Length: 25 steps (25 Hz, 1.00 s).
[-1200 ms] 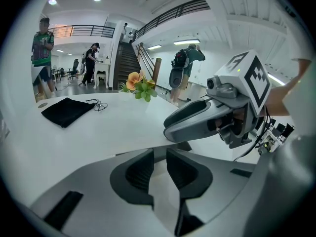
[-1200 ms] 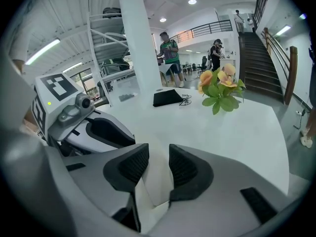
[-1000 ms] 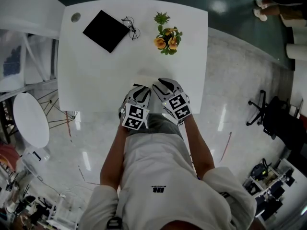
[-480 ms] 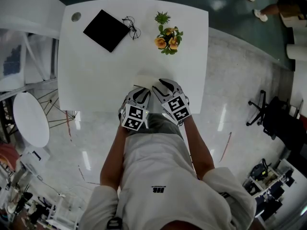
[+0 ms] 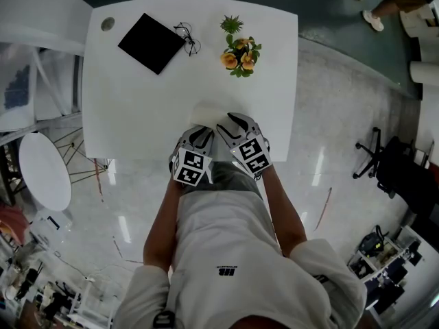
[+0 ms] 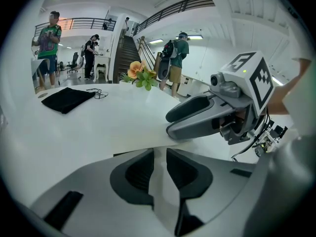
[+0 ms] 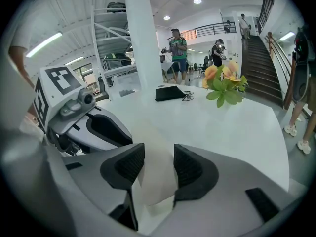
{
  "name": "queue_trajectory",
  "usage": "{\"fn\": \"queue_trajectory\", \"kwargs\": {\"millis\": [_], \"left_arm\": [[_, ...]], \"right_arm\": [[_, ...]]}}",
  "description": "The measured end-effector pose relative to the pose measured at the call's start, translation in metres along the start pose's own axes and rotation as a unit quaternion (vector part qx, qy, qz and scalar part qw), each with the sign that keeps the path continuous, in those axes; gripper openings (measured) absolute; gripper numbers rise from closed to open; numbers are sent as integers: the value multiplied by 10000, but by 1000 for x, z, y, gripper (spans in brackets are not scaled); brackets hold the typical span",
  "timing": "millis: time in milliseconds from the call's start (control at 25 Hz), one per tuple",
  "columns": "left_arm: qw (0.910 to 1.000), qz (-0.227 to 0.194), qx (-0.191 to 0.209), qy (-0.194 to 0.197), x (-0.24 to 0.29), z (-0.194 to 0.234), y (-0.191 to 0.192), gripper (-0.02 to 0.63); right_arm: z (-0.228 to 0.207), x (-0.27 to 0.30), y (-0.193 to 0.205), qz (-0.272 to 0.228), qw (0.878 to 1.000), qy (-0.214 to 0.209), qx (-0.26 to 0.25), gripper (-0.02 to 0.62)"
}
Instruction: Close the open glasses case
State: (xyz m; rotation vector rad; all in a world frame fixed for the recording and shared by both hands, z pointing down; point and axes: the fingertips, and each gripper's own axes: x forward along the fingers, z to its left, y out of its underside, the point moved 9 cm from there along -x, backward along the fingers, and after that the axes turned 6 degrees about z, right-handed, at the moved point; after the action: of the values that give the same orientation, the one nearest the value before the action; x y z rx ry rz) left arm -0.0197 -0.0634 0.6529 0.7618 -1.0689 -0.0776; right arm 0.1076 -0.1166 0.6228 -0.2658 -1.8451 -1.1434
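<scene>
Glasses case [image 5: 204, 113]: cream, lying near front edge of white bench [image 5: 137, 108], right in front of the person, w/ both tools on it.
Left tool [image 5: 199, 139]: jaws nearly together, pinched on a thin pale part of the case; sits on the case's near-left side.
Right tool [image 5: 230, 120]: jaws clamped on the case's thicker cream body [image 7: 157, 174], pads on both sides; just beside left tool, tips almost touching.
Far end of bench: black cloth [image 5: 151, 43] at back left, glasses [image 5: 186, 38] touching its right corner, flowers [image 5: 240, 55] to the right; all well apart from the case.
</scene>
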Motion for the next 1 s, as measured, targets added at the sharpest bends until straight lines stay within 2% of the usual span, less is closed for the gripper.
{"fn": "queue_trajectory", "kwargs": {"millis": [400,560,1000], "left_arm": [[9999,82,31,53,3,2,3,94],[9998,190,57,76,1,3,5,102],[9998,29,177,23,-21,13,0,106]], "right_arm": [[3,2,3,-2,9999,115,-90,188],[3,3,5,18,9998,187,-84,212],[7,-1,4,-20,9993,375,-42,213]]}}
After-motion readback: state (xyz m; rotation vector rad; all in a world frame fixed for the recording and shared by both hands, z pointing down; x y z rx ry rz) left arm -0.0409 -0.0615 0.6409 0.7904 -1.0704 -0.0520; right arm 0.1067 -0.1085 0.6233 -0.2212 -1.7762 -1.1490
